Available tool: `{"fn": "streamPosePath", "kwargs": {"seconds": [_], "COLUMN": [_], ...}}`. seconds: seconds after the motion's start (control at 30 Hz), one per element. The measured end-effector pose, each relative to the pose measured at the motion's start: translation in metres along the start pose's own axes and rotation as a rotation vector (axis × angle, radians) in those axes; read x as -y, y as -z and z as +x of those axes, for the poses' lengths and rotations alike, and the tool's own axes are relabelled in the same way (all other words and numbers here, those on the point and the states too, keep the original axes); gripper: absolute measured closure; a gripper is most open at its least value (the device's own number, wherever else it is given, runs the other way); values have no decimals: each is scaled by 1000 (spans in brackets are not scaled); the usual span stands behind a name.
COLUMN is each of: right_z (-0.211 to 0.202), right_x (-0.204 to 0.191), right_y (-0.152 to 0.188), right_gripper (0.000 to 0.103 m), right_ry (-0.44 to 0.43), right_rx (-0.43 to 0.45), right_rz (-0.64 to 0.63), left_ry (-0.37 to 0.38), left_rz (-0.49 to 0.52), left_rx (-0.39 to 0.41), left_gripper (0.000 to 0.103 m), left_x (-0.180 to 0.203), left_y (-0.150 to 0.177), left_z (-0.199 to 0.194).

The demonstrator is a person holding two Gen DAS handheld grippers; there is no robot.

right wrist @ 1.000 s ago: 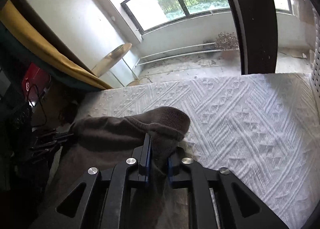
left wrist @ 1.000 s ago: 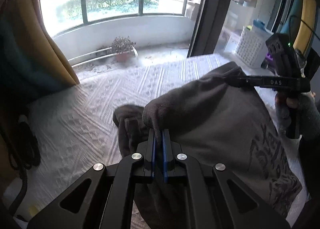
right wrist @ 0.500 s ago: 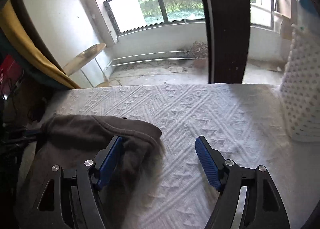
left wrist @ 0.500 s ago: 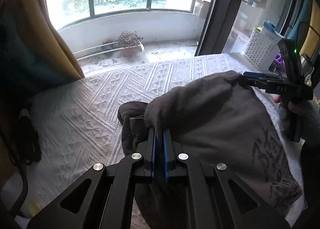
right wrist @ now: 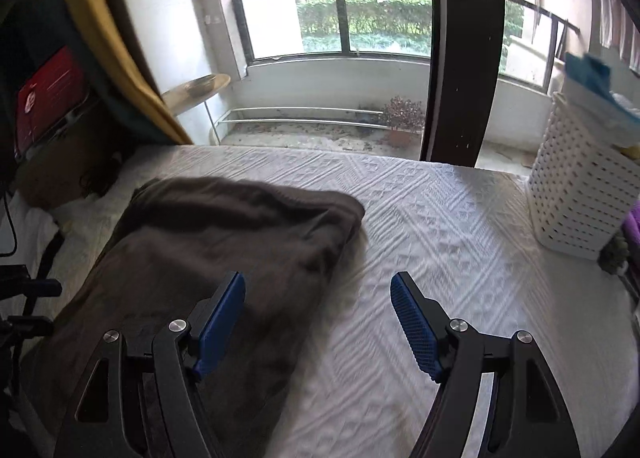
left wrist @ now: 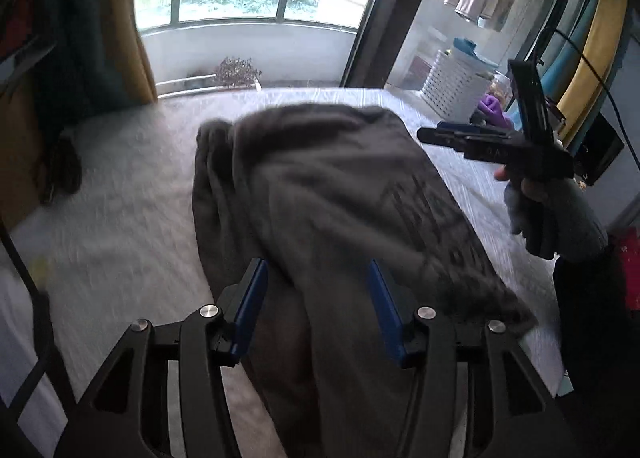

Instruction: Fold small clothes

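Observation:
A dark grey garment (left wrist: 340, 186) with a printed pattern lies folded over on the white bedspread (left wrist: 120, 218). My left gripper (left wrist: 316, 270) hovers over its near end. Its jaws are opening; the cloth shows in the gap, and the blue pads (left wrist: 250, 298) stand clear of it. In the right wrist view the garment (right wrist: 224, 226) lies to the left, and my right gripper (right wrist: 318, 282) stands open above the bedspread (right wrist: 440, 238) with nothing gripped; its left finger is over the cloth's edge. From the left wrist view the right gripper (left wrist: 434, 132) floats off the garment's far right side, held by a gloved hand (left wrist: 560, 218).
A white perforated basket (right wrist: 580, 198) stands at the bed's right side, with purple cloth (left wrist: 496, 106) beside it. A dark door post (right wrist: 460, 58) and balcony windows lie beyond the bed. A yellow curtain (right wrist: 108, 38) hangs at the left. A potted plant (right wrist: 402, 118) sits on the balcony.
Both grippers let go of the garment's raised edge, the right one first, and drew back. The cloth dropped and now lies folded on the bed.

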State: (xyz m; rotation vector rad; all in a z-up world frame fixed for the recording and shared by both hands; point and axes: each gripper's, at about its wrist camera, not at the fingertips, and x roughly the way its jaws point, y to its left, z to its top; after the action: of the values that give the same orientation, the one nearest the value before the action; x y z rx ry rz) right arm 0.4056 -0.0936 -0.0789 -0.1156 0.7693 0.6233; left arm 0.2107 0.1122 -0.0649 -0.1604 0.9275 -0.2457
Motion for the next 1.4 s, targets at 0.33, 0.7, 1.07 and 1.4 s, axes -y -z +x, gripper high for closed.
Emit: {"fn": "streamPosePath", "kwargs": {"seconds": [0.33, 0.7, 1.07, 1.4], "right_z": [-42, -82, -95, -139], "right_x": [-22, -35, -54, -58], "right_y": [63, 151, 187, 190], "right_gripper": [26, 40, 87, 99], "right_ry": [-51, -184, -300, -279], "right_rx": [-31, -73, -52, -14], "right_rz": [16, 136, 217, 154], "left_ry": [8, 94, 98, 181], "left_rz": [-30, -53, 7, -26], "left_rx": [-19, -24, 31, 51], "left_gripper": [50, 50, 89, 98], "left_x": [14, 15, 22, 25], "left_y": [48, 83, 94, 102], "left_z": [-9, -17, -33, -63]}}
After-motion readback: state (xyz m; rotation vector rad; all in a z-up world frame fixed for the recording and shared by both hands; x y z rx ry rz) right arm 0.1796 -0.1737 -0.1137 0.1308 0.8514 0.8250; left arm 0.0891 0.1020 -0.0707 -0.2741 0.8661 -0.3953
